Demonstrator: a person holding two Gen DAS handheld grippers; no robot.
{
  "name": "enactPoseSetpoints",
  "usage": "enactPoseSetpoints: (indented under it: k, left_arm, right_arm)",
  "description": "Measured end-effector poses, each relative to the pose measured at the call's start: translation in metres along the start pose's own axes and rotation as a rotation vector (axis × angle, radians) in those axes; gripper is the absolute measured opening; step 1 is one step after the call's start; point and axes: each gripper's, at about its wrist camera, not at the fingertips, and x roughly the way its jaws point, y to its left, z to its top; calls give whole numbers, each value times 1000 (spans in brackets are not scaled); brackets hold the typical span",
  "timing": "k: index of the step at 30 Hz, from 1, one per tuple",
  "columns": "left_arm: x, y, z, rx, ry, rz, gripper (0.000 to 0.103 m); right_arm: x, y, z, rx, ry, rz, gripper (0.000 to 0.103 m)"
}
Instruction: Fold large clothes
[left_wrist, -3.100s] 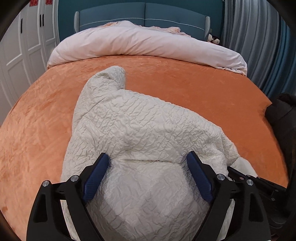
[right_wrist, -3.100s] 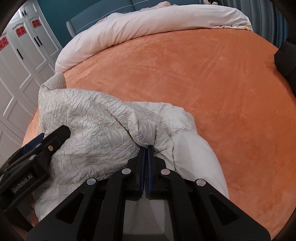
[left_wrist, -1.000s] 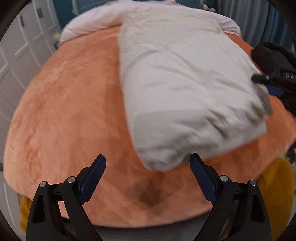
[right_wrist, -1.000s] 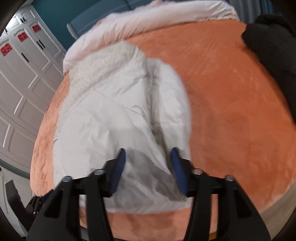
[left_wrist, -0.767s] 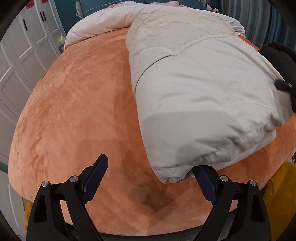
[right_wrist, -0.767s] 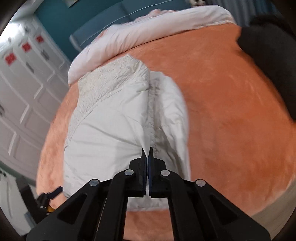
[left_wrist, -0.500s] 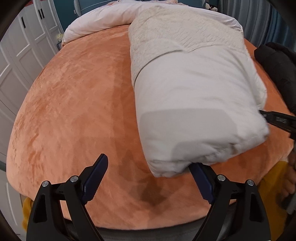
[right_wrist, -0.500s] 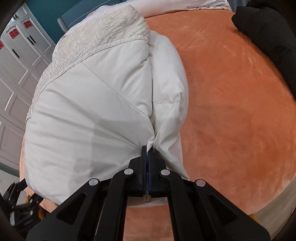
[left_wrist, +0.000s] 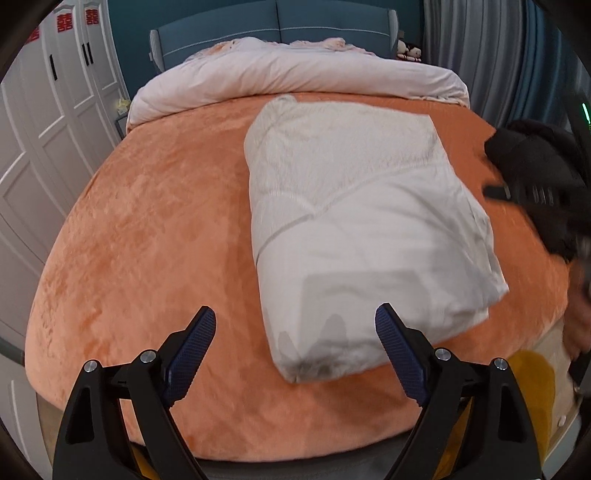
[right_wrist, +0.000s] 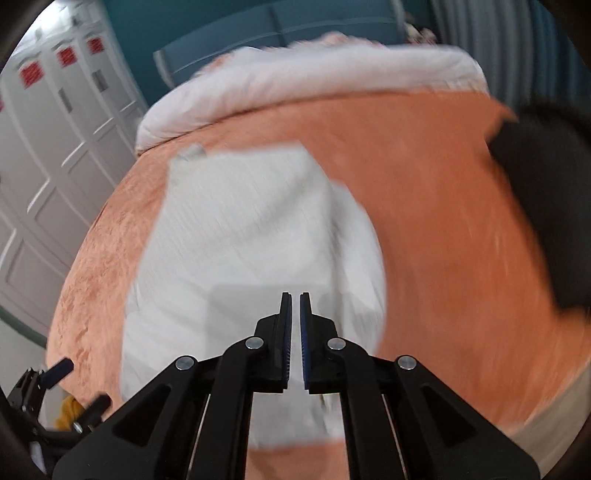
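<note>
folded coat (left_wrist: 354, 221) on bedspread (left_wrist: 155, 229), duvet (left_wrist: 295, 77) behind, dark garment (left_wrist: 535, 173) right

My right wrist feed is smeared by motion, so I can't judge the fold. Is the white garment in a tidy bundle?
Observer: Yes. The white garment lies as a compact oblong on the orange blanket, smooth fabric at its near end, crinkled fabric at its far end.
Operator: Is the left gripper holding it?
Observer: No. The left gripper is wide open and grips nothing; the bundle's near corner shows between its fingers.
</note>
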Motion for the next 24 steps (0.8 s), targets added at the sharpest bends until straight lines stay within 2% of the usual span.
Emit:
enactPoseSetpoints:
  k: [2, 5, 8, 12, 16, 20, 24]
  left_arm:
    - [2, -1, 7, -10, -3, 3, 85]
    - [6, -3, 15, -14, -1, 17, 85]
    - [16, -2, 20, -19, 19, 26, 85]
    - [32, -1, 23, -33, 52, 28, 85]
    - [49, 0, 24, -34, 82, 19, 87]
    - [61, -2, 24, -32, 86, 10, 91]
    - [68, -7, 24, -18, 81, 24, 94]
  right_arm:
    - [12, 17, 30, -68, -3, -34, 4]
    - [41, 29, 58, -113, 29, -80, 4]
    - [72, 22, 67, -114, 84, -109, 4]
    - [113, -4, 47, -96, 174, -148, 0]
    - [128, -20, 19, -80, 189, -153, 0]
    - [134, -46, 2, 69, 182, -55, 0]
    - [143, -57, 5, 131, 204, -4, 0]
